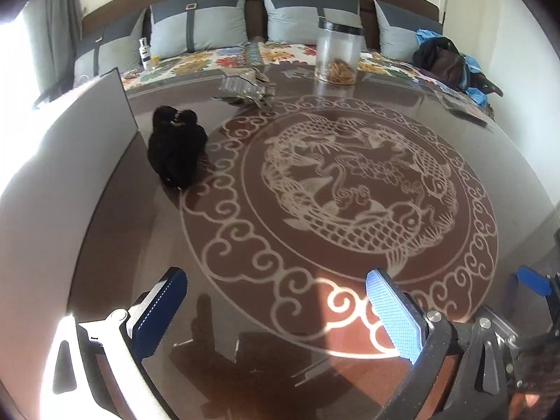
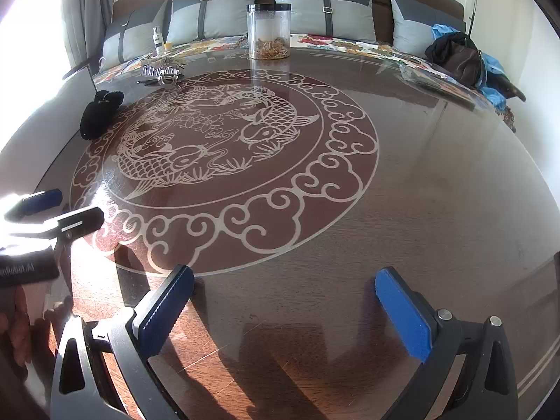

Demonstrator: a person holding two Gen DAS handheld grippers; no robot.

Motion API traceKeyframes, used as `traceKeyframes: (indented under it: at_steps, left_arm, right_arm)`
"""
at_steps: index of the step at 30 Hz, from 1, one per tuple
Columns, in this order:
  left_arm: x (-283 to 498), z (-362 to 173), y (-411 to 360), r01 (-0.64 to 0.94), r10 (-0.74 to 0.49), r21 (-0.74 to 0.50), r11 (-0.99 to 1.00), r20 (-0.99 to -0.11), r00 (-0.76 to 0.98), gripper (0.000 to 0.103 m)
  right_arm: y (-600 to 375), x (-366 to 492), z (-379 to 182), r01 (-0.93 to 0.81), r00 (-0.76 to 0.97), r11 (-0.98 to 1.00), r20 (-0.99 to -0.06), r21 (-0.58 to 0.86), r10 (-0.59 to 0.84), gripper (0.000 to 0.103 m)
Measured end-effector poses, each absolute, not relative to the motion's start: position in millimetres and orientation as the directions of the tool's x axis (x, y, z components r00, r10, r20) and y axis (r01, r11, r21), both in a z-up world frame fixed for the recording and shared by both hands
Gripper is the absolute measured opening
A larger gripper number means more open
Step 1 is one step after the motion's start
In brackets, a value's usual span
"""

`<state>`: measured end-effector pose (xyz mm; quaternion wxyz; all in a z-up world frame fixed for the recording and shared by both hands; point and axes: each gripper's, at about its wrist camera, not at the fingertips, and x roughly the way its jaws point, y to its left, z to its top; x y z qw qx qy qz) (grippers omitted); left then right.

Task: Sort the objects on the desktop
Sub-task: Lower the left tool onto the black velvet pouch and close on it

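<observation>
Glossy brown surface [image 2: 402,210] with carp medallion | black plush item [image 1: 176,148] at left edge; clear jar [image 2: 268,31] at far side | left gripper [image 1: 276,311] fingers spread, empty | right gripper [image 2: 285,309] fingers spread, empty

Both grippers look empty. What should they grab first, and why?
Probably move the left gripper forward toward the black fuzzy thing. It sits nearest that side, and both the left and right gripper are open, holding nothing. The clear jar stands farther back.
</observation>
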<state>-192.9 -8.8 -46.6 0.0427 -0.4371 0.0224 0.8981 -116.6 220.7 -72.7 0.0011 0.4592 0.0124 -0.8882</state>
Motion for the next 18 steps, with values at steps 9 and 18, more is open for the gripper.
traceKeyframes:
  at_steps: [9, 18]
  left_arm:
    - [-342.2, -65.4, -66.7, 0.110, 0.012, -0.074, -0.991, -0.875, -0.484, 0.103]
    - [-323.1, -62.2, -61.8, 0.024, -0.002, -0.016, -1.000, -0.801, -0.598, 0.040]
  right_arm:
    - [220.7, -117.0, -72.9, 0.014, -0.578, -1.000, -0.816, -0.020, 0.008, 0.103]
    - [220.2, -117.1, -72.9, 0.014, -0.578, -1.000, -0.816, -0.019, 0.008, 0.103]
